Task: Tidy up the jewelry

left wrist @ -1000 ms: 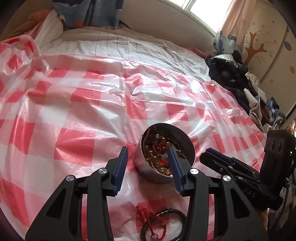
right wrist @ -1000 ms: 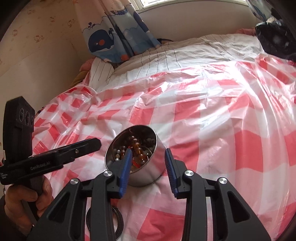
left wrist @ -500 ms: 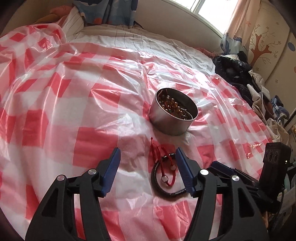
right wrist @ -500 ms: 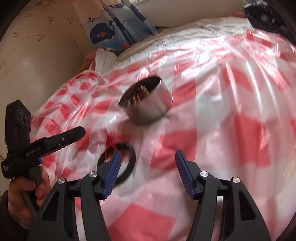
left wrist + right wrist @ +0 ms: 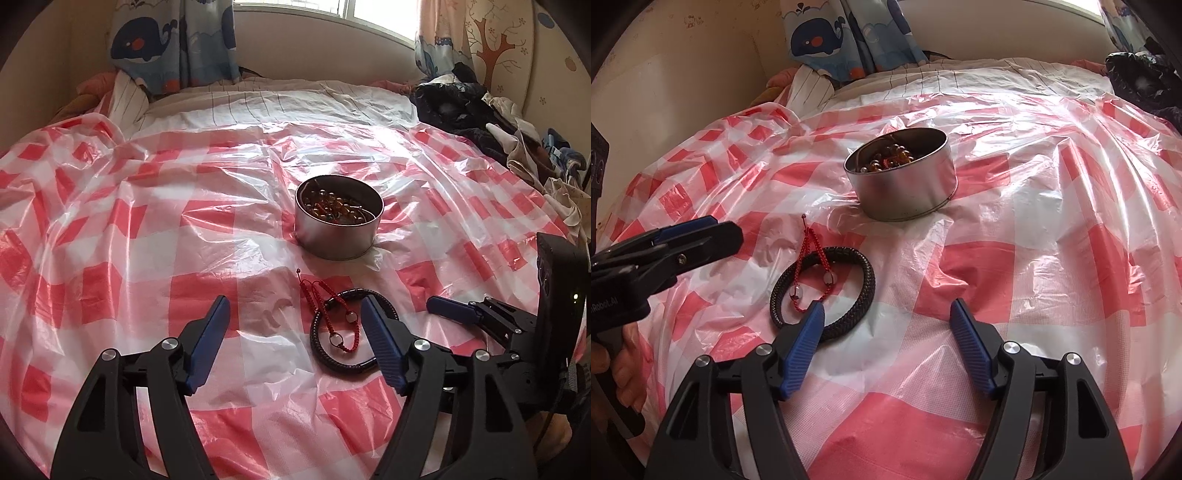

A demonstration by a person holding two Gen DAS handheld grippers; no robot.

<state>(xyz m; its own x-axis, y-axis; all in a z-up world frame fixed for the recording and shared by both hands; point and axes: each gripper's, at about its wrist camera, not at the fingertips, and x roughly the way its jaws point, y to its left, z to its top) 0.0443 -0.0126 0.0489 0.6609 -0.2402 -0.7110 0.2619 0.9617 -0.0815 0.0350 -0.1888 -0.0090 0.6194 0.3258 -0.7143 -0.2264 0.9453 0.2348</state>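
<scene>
A round metal tin (image 5: 338,236) (image 5: 905,188) holding amber and silver beads stands on the red-checked plastic sheet. Nearer me lie a black braided bracelet (image 5: 321,347) (image 5: 866,280) and a red cord bracelet (image 5: 345,328) (image 5: 812,258) across it. My left gripper (image 5: 295,310) is open and empty, above the sheet just left of the bracelets. My right gripper (image 5: 888,312) is open and empty, just right of the black bracelet, its left fingertip over the bracelet's near edge.
The checked sheet (image 5: 110,240) covers a bed with striped bedding (image 5: 277,103) behind. A heap of dark clothes (image 5: 461,107) lies at the far right. Whale-print curtains (image 5: 849,33) and a wall are at the back.
Both grippers pulled back from the tin towards me and opened wider. The tin now stands farther off, and the two bracelets lie in front of the fingers.
</scene>
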